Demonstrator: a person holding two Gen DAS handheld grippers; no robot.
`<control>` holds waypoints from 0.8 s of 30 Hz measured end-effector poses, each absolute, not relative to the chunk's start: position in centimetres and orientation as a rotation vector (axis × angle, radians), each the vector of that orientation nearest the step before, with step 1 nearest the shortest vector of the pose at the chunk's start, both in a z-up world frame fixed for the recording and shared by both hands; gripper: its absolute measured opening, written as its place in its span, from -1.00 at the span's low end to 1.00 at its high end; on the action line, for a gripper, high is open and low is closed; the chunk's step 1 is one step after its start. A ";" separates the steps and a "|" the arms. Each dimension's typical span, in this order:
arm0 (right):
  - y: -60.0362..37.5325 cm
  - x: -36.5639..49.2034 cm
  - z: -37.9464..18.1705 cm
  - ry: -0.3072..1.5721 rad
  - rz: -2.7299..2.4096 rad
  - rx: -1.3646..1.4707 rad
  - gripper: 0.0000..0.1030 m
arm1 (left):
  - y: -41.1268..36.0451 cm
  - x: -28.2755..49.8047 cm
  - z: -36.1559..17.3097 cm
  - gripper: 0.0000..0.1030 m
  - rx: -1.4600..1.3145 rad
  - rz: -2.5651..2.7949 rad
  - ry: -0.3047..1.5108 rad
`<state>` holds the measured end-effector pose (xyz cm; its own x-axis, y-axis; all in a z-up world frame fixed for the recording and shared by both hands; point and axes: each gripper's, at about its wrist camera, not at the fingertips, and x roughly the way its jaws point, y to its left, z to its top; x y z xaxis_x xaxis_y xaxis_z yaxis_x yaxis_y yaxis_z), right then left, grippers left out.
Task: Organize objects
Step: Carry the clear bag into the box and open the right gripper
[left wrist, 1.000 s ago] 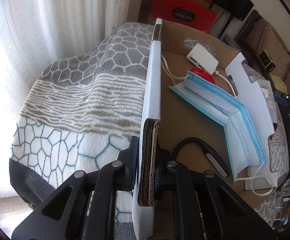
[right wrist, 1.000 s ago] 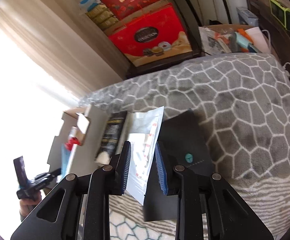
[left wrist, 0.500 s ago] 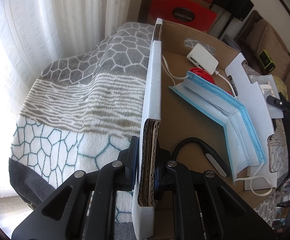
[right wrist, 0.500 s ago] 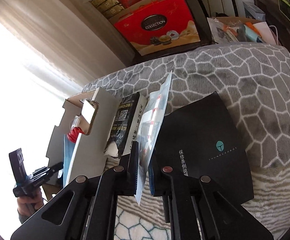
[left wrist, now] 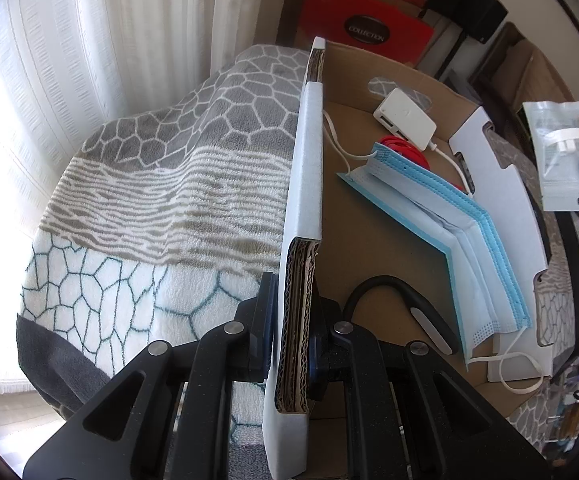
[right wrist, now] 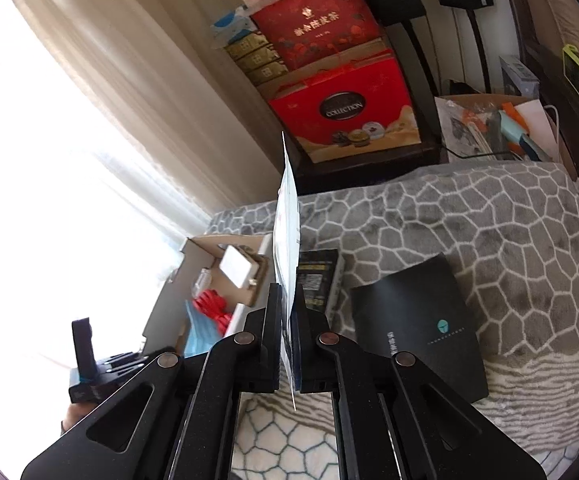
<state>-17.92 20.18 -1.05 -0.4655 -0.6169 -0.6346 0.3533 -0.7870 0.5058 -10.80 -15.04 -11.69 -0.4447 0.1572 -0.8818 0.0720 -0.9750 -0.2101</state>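
Your right hand-held gripper (right wrist: 289, 344) has just closed on the clear zip pouch (right wrist: 286, 240), which now stands edge-up between the pads, lifted clear of the bed; in the left wrist view the same pouch (left wrist: 565, 160) hangs just beyond the far wall of the cardboard box (left wrist: 369, 208), with a white clip-like part visible inside. That grip by the pouch's bottom edge looks chosen so it can go into the box flat side first. Your left hand-held gripper (left wrist: 292, 332) is clamped on the near wall of the box, at the exposed corrugated edge, most likely to steady it on the soft blanket (left wrist: 161, 200) while things go in. Inside the box you have one stack of blue face masks (left wrist: 465, 248), one white adapter (left wrist: 405, 122) with its cable, one red coiled item (left wrist: 405, 150) half hidden under the masks, and one black bent strap-like piece (left wrist: 409, 300). On the bed outside the box, two things are left: one black packet with gold print (right wrist: 319, 280) just beside the box wall, and one black booklet (right wrist: 421, 328) further toward the bed's middle. The box sits at the bed's window-side edge.
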 end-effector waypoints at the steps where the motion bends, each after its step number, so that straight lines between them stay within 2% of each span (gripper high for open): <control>1: 19.6 -17.6 -0.6 -0.403 -2.232 1.136 -0.95 | -15.0 -10.8 -11.7 -0.78 -1.627 2.606 -0.337; 10: 11.1 -14.4 -0.8 -0.288 -2.013 1.133 -0.95 | -15.1 -10.9 -11.7 -0.78 -1.627 2.605 -0.339; 20: 4.5 -12.4 -5.5 -0.185 -1.858 1.259 -0.94 | -16.0 -10.4 -11.6 -0.78 -1.627 2.605 -0.340; 24: 3.0 -12.1 -7.2 -0.145 -1.818 1.313 -0.87 | -15.9 -10.4 -11.6 -0.78 -1.628 2.604 -0.340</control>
